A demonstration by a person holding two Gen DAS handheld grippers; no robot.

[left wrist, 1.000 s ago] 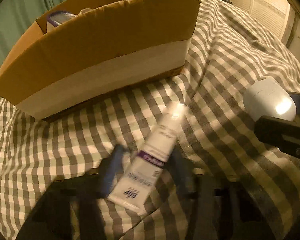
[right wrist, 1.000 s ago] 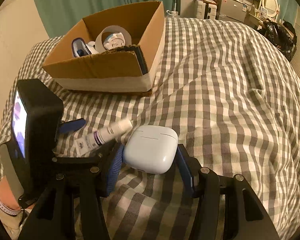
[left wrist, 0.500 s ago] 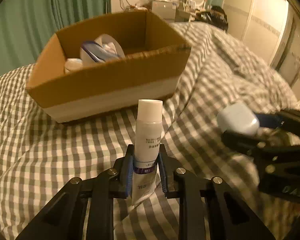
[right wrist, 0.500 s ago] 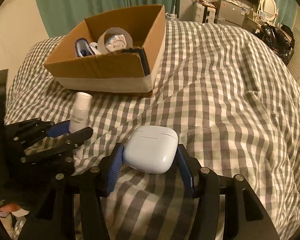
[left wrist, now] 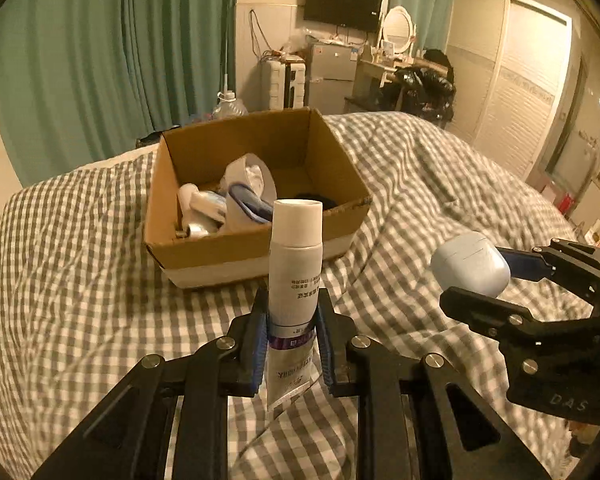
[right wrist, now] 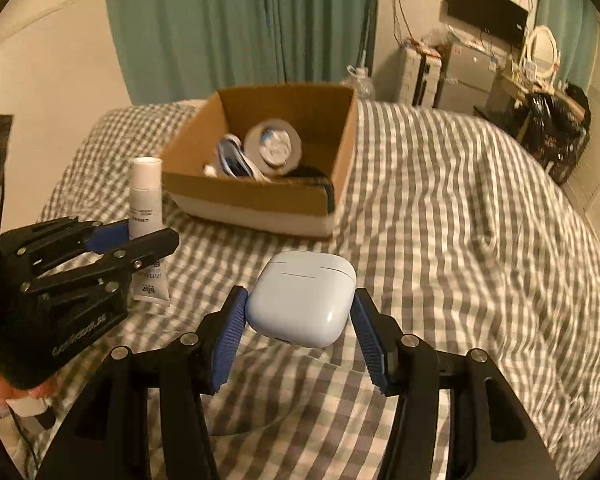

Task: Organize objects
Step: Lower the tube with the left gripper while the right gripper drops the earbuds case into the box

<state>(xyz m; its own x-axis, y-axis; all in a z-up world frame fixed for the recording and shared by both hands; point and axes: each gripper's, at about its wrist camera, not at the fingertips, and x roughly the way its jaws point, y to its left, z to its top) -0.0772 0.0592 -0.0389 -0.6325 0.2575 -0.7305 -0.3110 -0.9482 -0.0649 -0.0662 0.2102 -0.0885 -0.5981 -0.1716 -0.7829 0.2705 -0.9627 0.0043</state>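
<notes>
My left gripper (left wrist: 292,340) is shut on a white cream tube (left wrist: 295,280) with a purple band and holds it cap up above the bed; the tube also shows in the right wrist view (right wrist: 145,208). My right gripper (right wrist: 300,332) is shut on a white earbuds case (right wrist: 302,302) and holds it above the bed; the case also shows at the right of the left wrist view (left wrist: 470,264). An open cardboard box (left wrist: 236,252) lies ahead on the bed, also in the right wrist view (right wrist: 260,196). It holds a tape roll (right wrist: 274,146) and several small items.
The bed has a grey-and-white checked cover (right wrist: 460,220). Green curtains (left wrist: 100,60) hang behind the box. A fridge, dresser with mirror and black bags (left wrist: 420,80) stand at the far wall, a white wardrobe (left wrist: 520,80) at the right.
My left gripper closed on the tube and lifted it off the bed to upright. Both grippers rose and tilted up, so more of the box's inside and the room shows.
</notes>
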